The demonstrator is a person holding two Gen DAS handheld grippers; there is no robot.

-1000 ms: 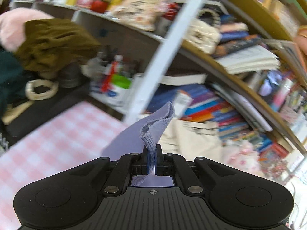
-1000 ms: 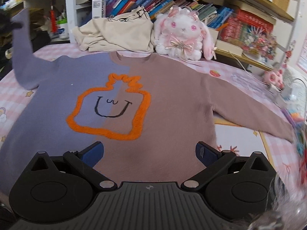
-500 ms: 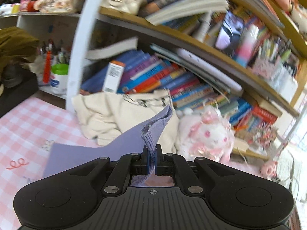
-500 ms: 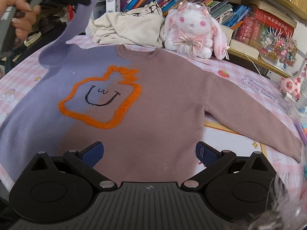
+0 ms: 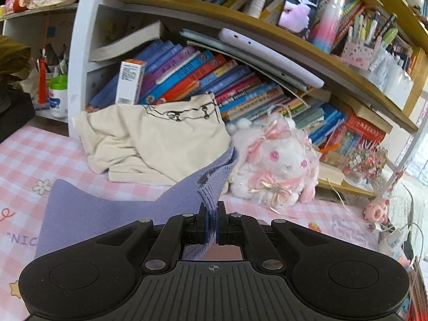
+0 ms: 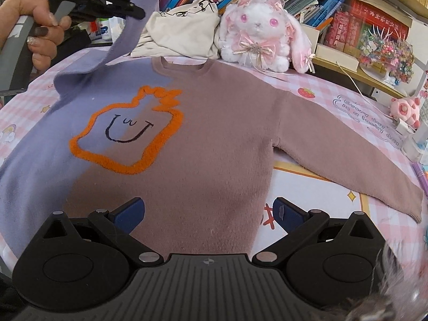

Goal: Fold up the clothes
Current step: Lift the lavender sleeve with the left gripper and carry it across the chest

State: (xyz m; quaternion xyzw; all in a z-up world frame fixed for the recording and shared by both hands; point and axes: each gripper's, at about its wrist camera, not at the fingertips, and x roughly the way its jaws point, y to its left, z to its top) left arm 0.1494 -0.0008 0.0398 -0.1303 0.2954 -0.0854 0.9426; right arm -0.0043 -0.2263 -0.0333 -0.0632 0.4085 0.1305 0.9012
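Note:
A sweater (image 6: 208, 139), lilac on its left half and mauve on its right, with an orange outlined smiling shape (image 6: 125, 131), lies front up on the pink checked table. My left gripper (image 5: 212, 224) is shut on the cuff of the lilac sleeve (image 5: 214, 184) and holds it raised above the table. It also shows in the right wrist view (image 6: 133, 13), with the sleeve (image 6: 125, 42) hanging from it. My right gripper (image 6: 208, 214) is open and empty above the sweater's lower hem. The mauve sleeve (image 6: 347, 165) lies stretched out to the right.
A cream garment (image 6: 182, 34) lies bunched at the table's far edge, next to a white and pink plush rabbit (image 6: 262, 37). Bookshelves full of books (image 5: 214, 75) stand behind. A small pink toy (image 6: 404, 109) and a cable lie at the right.
My left gripper has swung to the right with the lilac sleeve in it, bringing the sleeve in over the sweater's shoulder. My right gripper has stayed open above the hem.

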